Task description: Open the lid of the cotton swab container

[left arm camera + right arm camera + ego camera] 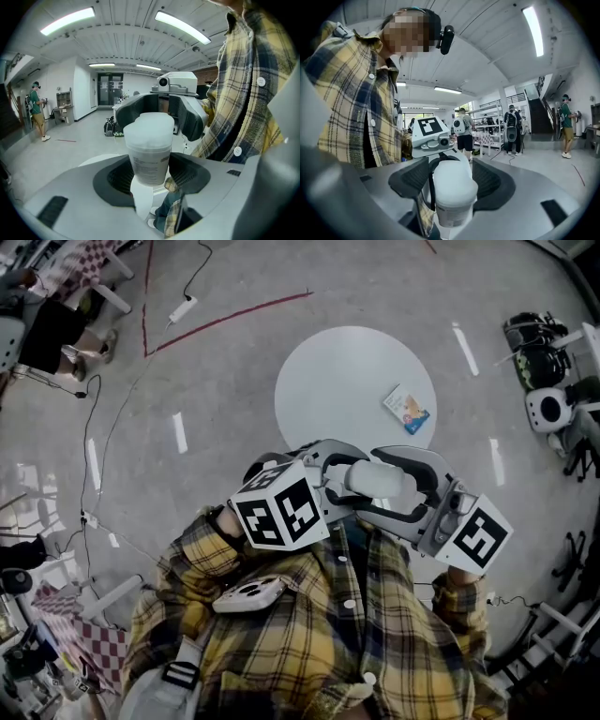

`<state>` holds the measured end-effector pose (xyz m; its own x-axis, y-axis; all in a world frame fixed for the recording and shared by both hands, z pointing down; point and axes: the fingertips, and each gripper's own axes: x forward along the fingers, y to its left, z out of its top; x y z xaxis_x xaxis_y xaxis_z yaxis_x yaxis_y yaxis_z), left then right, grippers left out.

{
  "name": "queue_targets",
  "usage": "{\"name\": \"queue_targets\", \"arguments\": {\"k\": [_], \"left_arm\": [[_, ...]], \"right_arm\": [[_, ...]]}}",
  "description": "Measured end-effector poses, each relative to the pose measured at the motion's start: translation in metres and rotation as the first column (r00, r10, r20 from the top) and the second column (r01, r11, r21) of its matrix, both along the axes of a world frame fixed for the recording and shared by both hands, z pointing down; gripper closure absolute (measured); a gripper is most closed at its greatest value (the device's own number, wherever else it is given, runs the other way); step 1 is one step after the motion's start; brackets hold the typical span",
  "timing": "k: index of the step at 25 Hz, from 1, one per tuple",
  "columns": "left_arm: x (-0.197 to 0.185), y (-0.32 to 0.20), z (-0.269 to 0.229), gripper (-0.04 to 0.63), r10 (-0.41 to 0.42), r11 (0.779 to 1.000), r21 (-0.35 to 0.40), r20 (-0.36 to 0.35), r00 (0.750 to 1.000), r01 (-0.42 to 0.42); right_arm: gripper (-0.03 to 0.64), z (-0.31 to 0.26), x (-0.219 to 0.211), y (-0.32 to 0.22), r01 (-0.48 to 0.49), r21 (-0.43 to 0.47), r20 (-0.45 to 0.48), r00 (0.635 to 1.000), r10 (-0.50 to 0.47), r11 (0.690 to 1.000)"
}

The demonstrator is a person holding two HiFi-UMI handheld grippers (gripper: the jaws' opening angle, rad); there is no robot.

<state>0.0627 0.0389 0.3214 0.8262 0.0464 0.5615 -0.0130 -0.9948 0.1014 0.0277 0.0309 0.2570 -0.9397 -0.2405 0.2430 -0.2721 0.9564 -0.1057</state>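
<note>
**Head view: container gripped off the table, lid not yet off**

Head view shows the container (378, 479) held up in front of the person's plaid shirt (309, 615), between the two tools and well clear of the round table (328, 381), where only a small booklet (407, 409) lies.

Left gripper view shows the left tool (149, 157) clamped on the container's labelled body, its dark pads pressing on either side. The lid (149, 125) sits on the far end, frosted and apparently fully seated.

Right gripper view shows the right tool (451, 177) spread wide around the lid end, with the lid between its jaws and a gap on each side. It grips nothing.

Done so far, as I judge it: the container is picked up, steadied by its body and presented lid-first to the other tool. What remains is the task proper: closing the right tool on the lid and working it off or up. I see no gap or tilt at the lid's rim, so the opening does not seem to have begun.
</note>
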Motion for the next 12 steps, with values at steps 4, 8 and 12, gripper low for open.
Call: {"name": "queue_targets", "arguments": {"k": [4, 8, 12], "left_arm": [[-0.0007, 0.0005, 0.0006, 0.353, 0.01, 1.0, -0.004, 0.002, 1.0, -0.01], [0.0008, 0.0019, 0.0009, 0.354, 0.017, 1.0, -0.018, -0.003, 1.0, -0.017], [0.0012, 0.0039, 0.0024, 0.354, 0.028, 0.999, -0.034, -0.006, 1.0, -0.028]], "right_arm": [[0.339, 0.0024, -0.004, -0.0014, 0.013, -0.008, 0.009, 1.0, -0.013, 1.0], [0.354, 0.0039, -0.0033, -0.0052, 0.001, -0.012, 0.021, 1.0, -0.001, 1.0], [0.385, 0.0059, -0.0035, -0.0039, 0.008, -0.011, 0.024, 1.0, -0.008, 1.0]]}}
